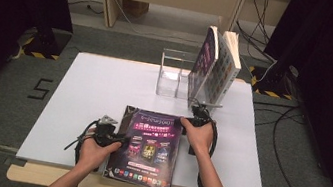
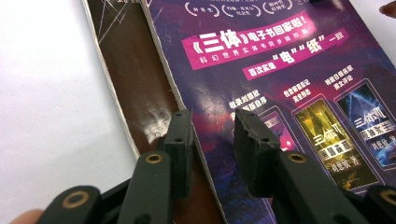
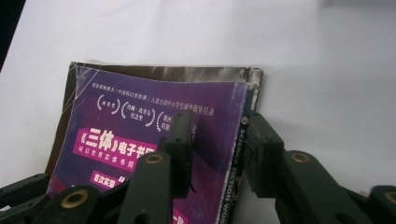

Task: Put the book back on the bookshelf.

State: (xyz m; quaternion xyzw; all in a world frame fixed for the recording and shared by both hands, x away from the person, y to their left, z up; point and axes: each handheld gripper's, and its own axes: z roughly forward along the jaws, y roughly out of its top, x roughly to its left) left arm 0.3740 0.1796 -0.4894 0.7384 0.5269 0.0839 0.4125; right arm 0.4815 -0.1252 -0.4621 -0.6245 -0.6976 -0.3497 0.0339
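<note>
A purple-covered book (image 1: 148, 146) lies flat on the white table (image 1: 100, 83), near the front edge. My left gripper (image 1: 120, 139) is at its left edge. In the left gripper view this gripper (image 2: 212, 135) is open, and the cover's (image 2: 280, 70) left edge runs between the jaws, beside a brown flap (image 2: 135, 70). My right gripper (image 1: 185, 123) is at the book's far right corner. In the right gripper view that gripper (image 3: 217, 135) is open, one jaw over the cover (image 3: 140, 116) and the other outside the spine (image 3: 238, 154).
A clear acrylic holder (image 1: 173, 77) stands at the back of the table. Two books lean in its right side, a purple one (image 1: 205, 61) and a pale one (image 1: 225, 70). Cables (image 1: 288, 143) lie on the floor to the right.
</note>
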